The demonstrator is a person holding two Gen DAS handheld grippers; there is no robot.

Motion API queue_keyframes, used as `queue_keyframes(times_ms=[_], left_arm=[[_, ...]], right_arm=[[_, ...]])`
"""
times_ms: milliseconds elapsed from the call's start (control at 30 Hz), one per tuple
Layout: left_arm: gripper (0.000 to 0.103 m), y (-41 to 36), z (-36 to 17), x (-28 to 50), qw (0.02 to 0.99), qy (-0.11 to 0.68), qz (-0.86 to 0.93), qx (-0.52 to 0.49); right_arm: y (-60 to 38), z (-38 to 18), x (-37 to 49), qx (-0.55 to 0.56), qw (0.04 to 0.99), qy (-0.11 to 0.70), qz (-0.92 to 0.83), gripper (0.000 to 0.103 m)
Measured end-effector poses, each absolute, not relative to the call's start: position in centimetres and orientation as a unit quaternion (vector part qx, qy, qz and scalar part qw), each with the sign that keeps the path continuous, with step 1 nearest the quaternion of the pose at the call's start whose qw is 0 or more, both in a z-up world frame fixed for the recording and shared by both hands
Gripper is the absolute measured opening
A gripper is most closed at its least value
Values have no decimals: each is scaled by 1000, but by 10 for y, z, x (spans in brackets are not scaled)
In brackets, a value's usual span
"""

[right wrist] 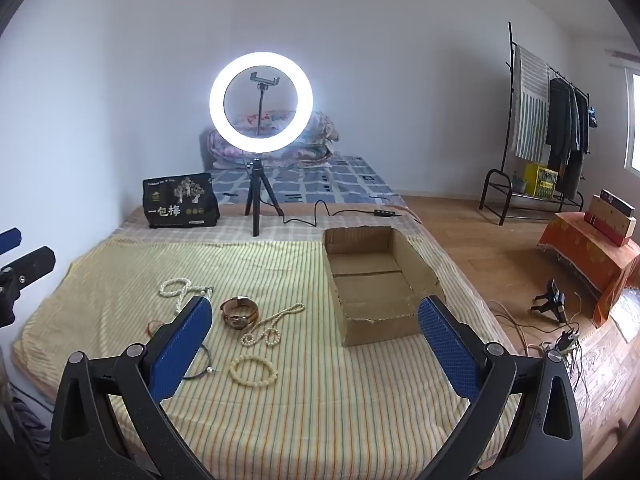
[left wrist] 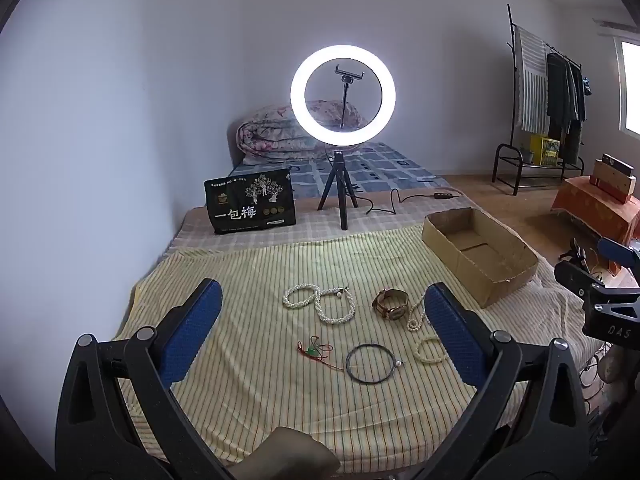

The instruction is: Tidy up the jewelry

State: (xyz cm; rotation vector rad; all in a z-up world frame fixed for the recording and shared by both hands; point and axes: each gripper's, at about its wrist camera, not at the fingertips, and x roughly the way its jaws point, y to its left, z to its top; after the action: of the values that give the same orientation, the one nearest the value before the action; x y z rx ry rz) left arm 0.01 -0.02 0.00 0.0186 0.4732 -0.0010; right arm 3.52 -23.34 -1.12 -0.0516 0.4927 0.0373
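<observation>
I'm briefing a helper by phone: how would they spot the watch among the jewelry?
Start at the open cardboard box on the striped yellow cloth. Just left of its near end lies the watch, a brown strap curled around a round golden face. It is the only piece there with a dial; the pearl strand and bead bracelet beside it are pale beads.

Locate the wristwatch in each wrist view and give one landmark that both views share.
Left wrist view: the wristwatch lies right of centre on the striped cloth, just left of the right blue finger.
Right wrist view: the wristwatch lies left of centre, just right of the left blue finger, beside a pearl strand.
Shared landmark: the cardboard box, to the watch's right in both views.
</observation>
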Motion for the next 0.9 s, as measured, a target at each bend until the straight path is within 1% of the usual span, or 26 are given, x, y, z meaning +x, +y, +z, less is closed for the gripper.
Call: queue_keyframes(times_ms=[300,333,500,900], left_arm=[[103,2,1,3,971,237,2,8],[103,-6,3,1,972,233,-2,20],[103,-9,12,2,972,234,-3,16],[103,-5,8,1,973,229,-8,14]], right_arm=[[-233,-10,34,-24,971,237,23,102],[-236,-10,36,-21,970,241,23,102],[-235,-10,36,-24,969,243,22,102],[-232,-11,37,-25,969,245,23,102]])
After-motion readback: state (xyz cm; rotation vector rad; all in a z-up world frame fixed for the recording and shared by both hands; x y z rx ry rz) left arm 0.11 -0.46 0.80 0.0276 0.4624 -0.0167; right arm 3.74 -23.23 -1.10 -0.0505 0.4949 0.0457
